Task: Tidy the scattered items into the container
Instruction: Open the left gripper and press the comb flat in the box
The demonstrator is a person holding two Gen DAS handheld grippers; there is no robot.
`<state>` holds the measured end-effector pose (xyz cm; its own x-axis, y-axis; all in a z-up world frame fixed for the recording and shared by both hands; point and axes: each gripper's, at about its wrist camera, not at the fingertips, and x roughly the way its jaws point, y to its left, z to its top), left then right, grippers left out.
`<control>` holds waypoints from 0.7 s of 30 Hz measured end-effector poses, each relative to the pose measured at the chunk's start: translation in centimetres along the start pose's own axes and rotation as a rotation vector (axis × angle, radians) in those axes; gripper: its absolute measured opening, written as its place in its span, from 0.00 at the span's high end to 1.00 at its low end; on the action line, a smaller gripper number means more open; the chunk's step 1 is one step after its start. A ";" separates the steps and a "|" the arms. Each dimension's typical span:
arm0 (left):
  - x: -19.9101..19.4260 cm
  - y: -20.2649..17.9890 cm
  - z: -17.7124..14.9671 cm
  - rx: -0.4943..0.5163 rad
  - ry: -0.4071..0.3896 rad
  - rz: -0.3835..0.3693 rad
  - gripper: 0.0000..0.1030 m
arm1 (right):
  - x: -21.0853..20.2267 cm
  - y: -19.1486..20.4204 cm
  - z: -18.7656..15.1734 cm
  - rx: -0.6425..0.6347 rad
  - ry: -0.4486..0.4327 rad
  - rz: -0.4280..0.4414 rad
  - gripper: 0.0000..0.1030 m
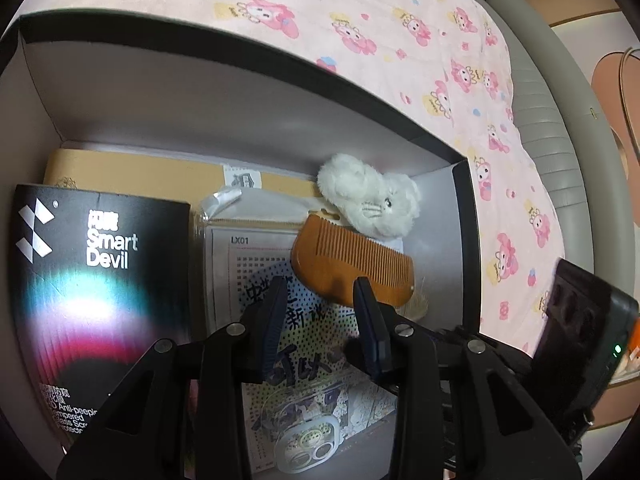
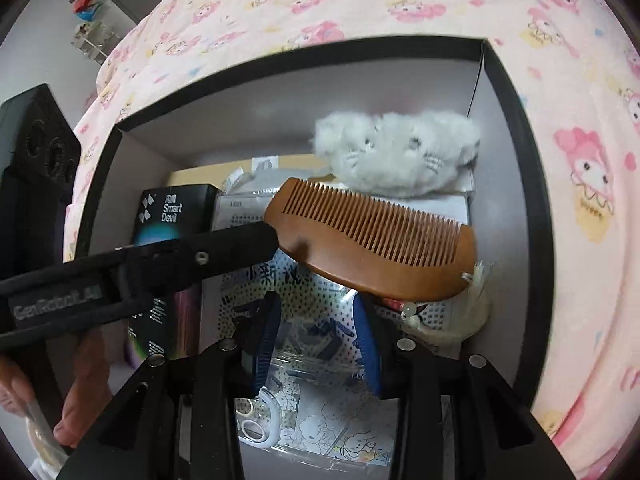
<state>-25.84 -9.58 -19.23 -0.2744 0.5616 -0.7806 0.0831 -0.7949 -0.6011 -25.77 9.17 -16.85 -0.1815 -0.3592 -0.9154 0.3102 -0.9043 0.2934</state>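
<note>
A black box with a pale inside [image 1: 240,52] [image 2: 516,128] sits on a pink cartoon-print bed cover. Inside lie a brown wooden comb [image 1: 352,268] [image 2: 376,240] with a cream tassel [image 2: 460,316], a white fluffy plush [image 1: 372,196] [image 2: 400,152], a black Smart Devil pack [image 1: 96,280] [image 2: 168,216], a clear printed packet [image 1: 304,344] [image 2: 320,368] and a tan flat box [image 1: 140,172]. My left gripper [image 1: 320,320] is open above the packet, just short of the comb; its finger [image 2: 240,248] reaches in beside the comb's left end. My right gripper [image 2: 316,340] is open and empty just below the comb.
The pink bed cover [image 1: 400,20] [image 2: 580,200] surrounds the box. A grey padded bed edge [image 1: 552,128] runs at the right of the left wrist view. The right gripper's black body [image 1: 580,320] is beside the box. A hand [image 2: 80,400] holds the left gripper.
</note>
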 end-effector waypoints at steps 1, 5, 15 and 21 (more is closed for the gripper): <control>-0.1 -0.1 0.2 0.000 -0.015 0.000 0.68 | -0.5 0.0 -0.2 -0.003 -0.012 -0.006 0.68; 0.2 -1.2 1.7 0.027 -0.070 0.025 0.68 | -1.7 -0.2 -0.6 0.024 -0.031 0.017 0.67; 2.0 -1.5 2.0 0.047 -0.019 0.019 0.74 | 0.7 0.1 -0.3 0.050 0.024 0.028 0.67; 2.2 -2.5 1.4 0.072 0.014 -0.019 0.74 | 1.1 0.5 0.5 0.021 0.000 0.002 0.67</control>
<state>-27.98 -6.71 -19.18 -0.2616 0.5792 -0.7720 0.0085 -0.7985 -0.6019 -26.30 8.18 -17.58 -0.1813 -0.3614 -0.9146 0.2910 -0.9081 0.3011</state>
